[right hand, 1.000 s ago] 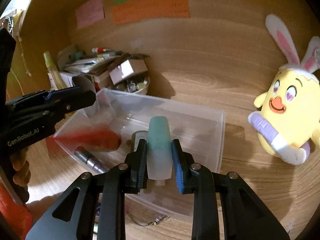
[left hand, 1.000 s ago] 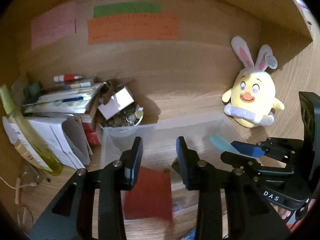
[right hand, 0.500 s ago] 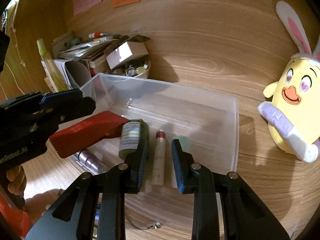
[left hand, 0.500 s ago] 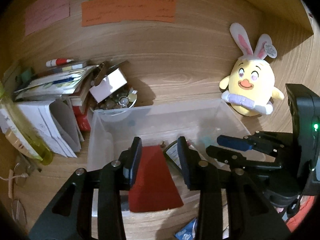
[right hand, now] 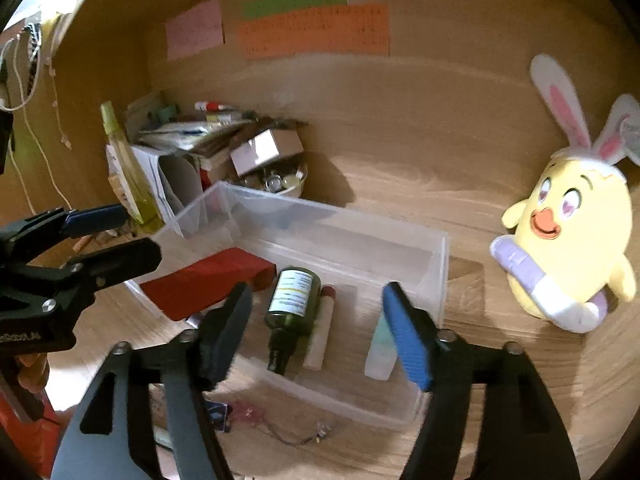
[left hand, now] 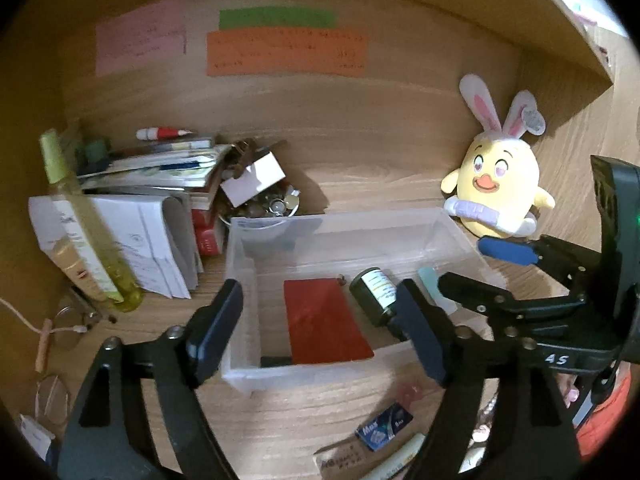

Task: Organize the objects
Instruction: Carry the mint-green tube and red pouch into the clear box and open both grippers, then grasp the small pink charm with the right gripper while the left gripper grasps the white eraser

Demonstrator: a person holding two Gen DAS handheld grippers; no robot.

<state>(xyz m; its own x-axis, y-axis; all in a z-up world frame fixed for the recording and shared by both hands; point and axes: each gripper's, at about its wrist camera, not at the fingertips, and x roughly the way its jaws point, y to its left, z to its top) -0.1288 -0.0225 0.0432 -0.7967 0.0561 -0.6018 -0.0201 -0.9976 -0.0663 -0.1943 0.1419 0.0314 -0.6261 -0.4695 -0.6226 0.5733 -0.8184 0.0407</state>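
A clear plastic bin [left hand: 340,218] stands on the wooden desk. Flat on its floor lies a red card-like case [left hand: 324,324], with a dark green bottle [left hand: 376,292] to its right and a pale teal tube [left hand: 434,286] further right. My left gripper [left hand: 318,296] hovers over the red case, its jaws opening with nothing pressed between them. In the right wrist view my right gripper [right hand: 316,300] is also opening over the bin [right hand: 320,216]. The bottle [right hand: 294,296] and a slim stick [right hand: 322,328] lie below it. The teal tube [right hand: 380,348] rests just left of its blue finger.
A yellow plush chick [left hand: 496,184] with rabbit ears sits at the back right. At the back left are a pile of books and papers [left hand: 152,184], a bowl of small bits [left hand: 268,208] and a yellow spray bottle [left hand: 88,232]. A small blue box [left hand: 384,426] lies in front of the bin.
Both grippers have let go: the red case dropped from the left and the teal tube from the right, and both now lie in the bin. Both sets of jaws spread much wider.
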